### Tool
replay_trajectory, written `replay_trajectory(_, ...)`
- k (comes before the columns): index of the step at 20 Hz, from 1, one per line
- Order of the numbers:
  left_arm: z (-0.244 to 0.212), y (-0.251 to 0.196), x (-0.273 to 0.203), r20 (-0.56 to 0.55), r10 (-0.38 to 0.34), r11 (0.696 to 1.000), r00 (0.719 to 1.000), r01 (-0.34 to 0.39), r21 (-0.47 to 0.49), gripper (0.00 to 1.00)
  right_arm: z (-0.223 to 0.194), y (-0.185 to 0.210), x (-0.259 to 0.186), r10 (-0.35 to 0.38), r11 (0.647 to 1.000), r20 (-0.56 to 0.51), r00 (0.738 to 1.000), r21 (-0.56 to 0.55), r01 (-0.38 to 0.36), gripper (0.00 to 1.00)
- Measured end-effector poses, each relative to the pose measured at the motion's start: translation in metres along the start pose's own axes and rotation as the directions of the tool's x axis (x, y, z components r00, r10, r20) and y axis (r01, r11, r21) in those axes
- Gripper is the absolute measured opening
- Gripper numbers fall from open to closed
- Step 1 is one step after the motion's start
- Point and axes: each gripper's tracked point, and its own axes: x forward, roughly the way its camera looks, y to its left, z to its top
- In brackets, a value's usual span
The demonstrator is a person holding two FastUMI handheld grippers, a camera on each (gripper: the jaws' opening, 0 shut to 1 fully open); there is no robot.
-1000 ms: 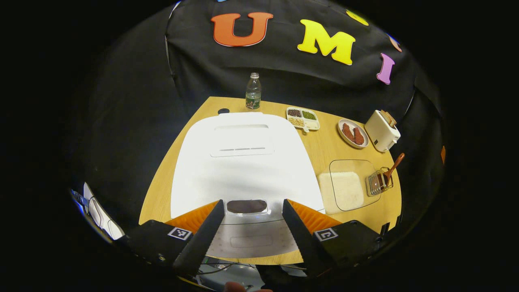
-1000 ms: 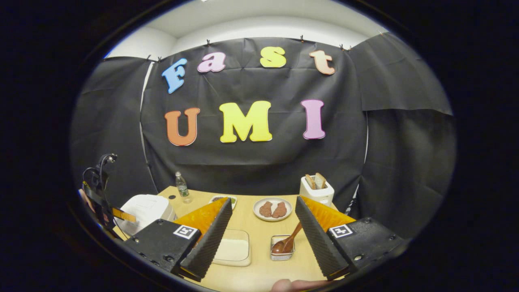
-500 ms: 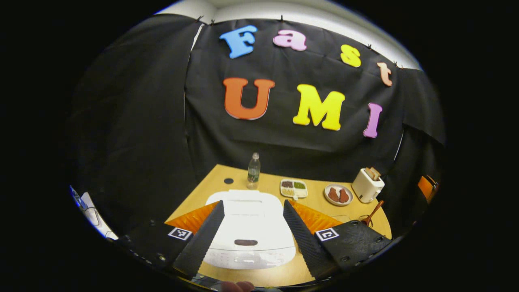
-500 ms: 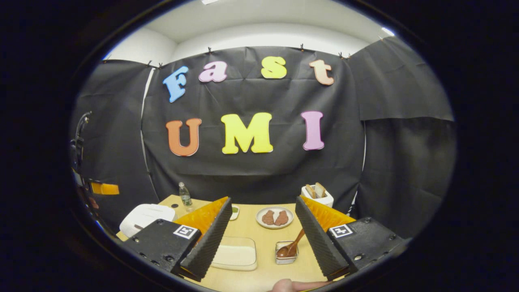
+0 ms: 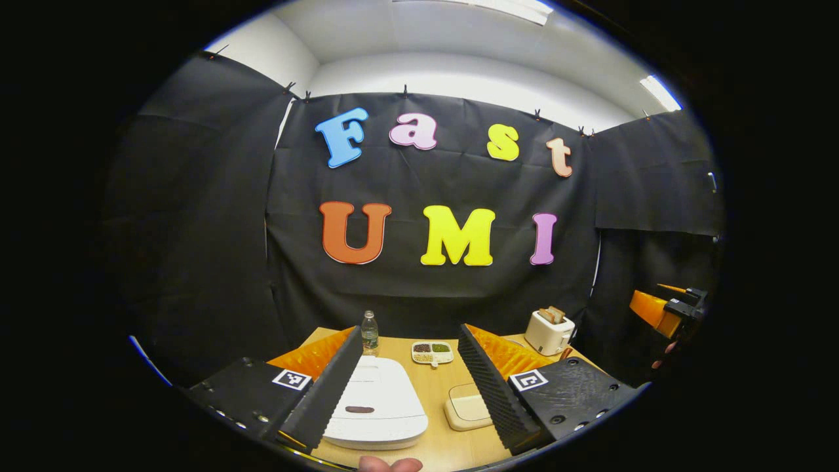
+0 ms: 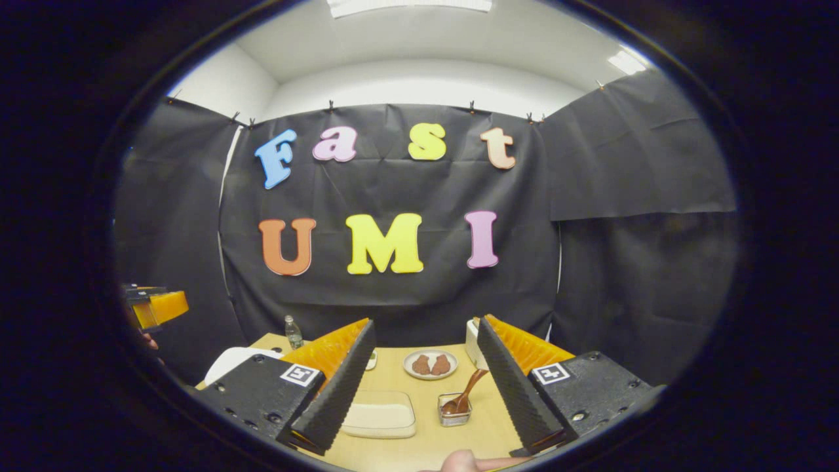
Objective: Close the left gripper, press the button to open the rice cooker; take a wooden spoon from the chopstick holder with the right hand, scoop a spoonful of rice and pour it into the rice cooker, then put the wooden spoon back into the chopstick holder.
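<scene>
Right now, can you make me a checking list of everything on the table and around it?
Surface: light wooden table, dry.
Job's things: white rice cooker, lid down; brown wooden spoon in the wire chopstick holder; clear lidded rice tray.
Clutter: plastic water bottle, divided bean dish, plate of brown food, white toaster.
Grippers: left gripper open, empty; right gripper open, empty.
Cables: nothing seen.
Surroundings: black cloth wall.

Table (image 6: 419, 446) with rice cooker (image 5: 377, 406), toaster (image 5: 549, 331)
</scene>
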Motion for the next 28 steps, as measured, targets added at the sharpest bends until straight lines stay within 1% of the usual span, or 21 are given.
replay_trajectory(4,0.007,-0.037,-0.025,0.044,0.000,1.000,0.999,0.000,-0.016,0.94,0.007,-0.008,-0.023,0.028,0.999,0.056,0.998,-0.026,-0.027,1.00)
replay_trajectory(5,0.010,-0.044,-0.031,0.061,0.009,1.000,0.998,-0.008,-0.018,0.94,0.009,-0.010,-0.029,0.036,0.999,0.074,0.997,-0.033,-0.033,0.96)
replay_trajectory(6,0.010,-0.050,-0.038,0.075,0.018,1.000,0.997,-0.016,-0.017,0.94,0.010,-0.010,-0.034,0.049,0.998,0.089,0.995,-0.044,-0.046,0.96)
replay_trajectory(7,0.011,-0.057,-0.045,0.094,0.027,1.000,0.995,-0.025,-0.015,0.94,0.009,-0.011,-0.040,0.068,0.996,0.099,0.993,-0.061,-0.062,1.00)
replay_trajectory(9,0.010,-0.071,-0.057,0.119,0.033,0.999,0.992,-0.033,-0.001,0.94,0.008,-0.010,-0.053,0.107,0.992,0.122,0.987,-0.083,-0.097,1.00)
replay_trajectory(11,0.006,-0.085,-0.066,0.116,0.026,1.000,0.993,-0.027,0.006,0.94,0.000,-0.001,-0.062,0.148,0.988,0.109,0.983,-0.061,-0.142,1.00)
replay_trajectory(14,-0.005,-0.092,-0.071,0.088,0.034,0.999,0.996,-0.033,-0.002,0.94,-0.009,0.003,-0.073,0.171,0.985,0.071,0.983,-0.043,-0.169,1.00)
replay_trajectory(15,-0.005,-0.094,-0.071,0.090,0.035,0.999,0.995,-0.035,0.004,0.95,-0.009,0.005,-0.075,0.175,0.984,0.066,0.982,-0.030,-0.173,0.96)
replay_trajectory(16,-0.005,-0.094,-0.072,0.096,0.034,0.999,0.995,-0.036,0.012,0.95,-0.007,0.006,-0.077,0.176,0.984,0.066,0.982,-0.023,-0.175,1.00)
replay_trajectory(17,-0.003,-0.096,-0.075,0.097,0.032,0.999,0.995,-0.034,0.018,0.94,-0.007,0.006,-0.077,0.169,0.986,0.065,0.983,-0.022,-0.168,1.00)
replay_trajectory(18,-0.004,-0.097,-0.078,0.092,0.025,0.999,0.995,-0.027,0.026,0.95,-0.007,0.006,-0.077,0.164,0.986,0.062,0.984,-0.023,-0.163,0.96)
replay_trajectory(23,-0.012,-0.094,-0.074,0.086,0.011,0.998,0.996,-0.017,0.068,0.95,-0.009,0.009,-0.076,0.141,0.990,0.051,0.989,-0.010,-0.141,0.96)
replay_trajectory(27,-0.010,-0.097,-0.071,0.088,-0.008,0.998,0.996,0.002,0.066,0.95,-0.009,0.008,-0.075,0.127,0.992,0.038,0.991,-0.008,-0.127,0.96)
replay_trajectory(28,-0.010,-0.098,-0.071,0.088,-0.012,0.998,0.996,0.007,0.065,0.95,-0.009,0.008,-0.074,0.123,0.992,0.035,0.992,-0.004,-0.123,1.00)
